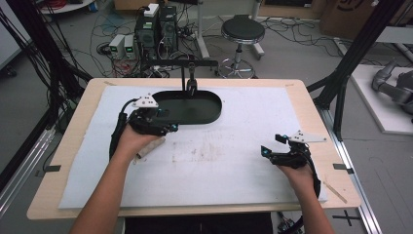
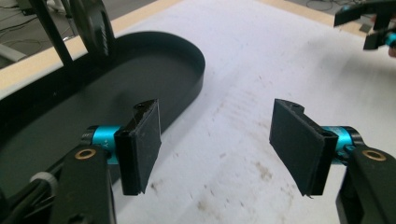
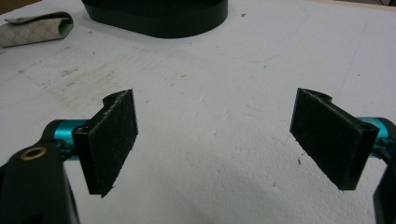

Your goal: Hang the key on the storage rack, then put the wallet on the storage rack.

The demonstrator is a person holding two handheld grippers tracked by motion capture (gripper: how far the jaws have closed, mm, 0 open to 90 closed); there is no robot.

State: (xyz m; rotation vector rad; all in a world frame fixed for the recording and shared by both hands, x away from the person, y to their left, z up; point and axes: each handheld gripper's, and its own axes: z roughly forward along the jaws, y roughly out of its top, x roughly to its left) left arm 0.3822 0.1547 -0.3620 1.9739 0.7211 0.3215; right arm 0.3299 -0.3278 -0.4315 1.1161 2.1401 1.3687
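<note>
Left tongs gape empty, beige roll just beside; right tongs open.

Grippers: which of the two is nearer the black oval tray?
The left gripper. Its open jaws sit right beside the black oval tray, at its near rim, with a small patterned roll just under the hand. The right gripper, also open, hovers farther off over bare white cloth.

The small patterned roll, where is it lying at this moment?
In the high view the patterned roll lies on the white mat, left of centre, just under the left gripper and in front of the black tray.
</note>
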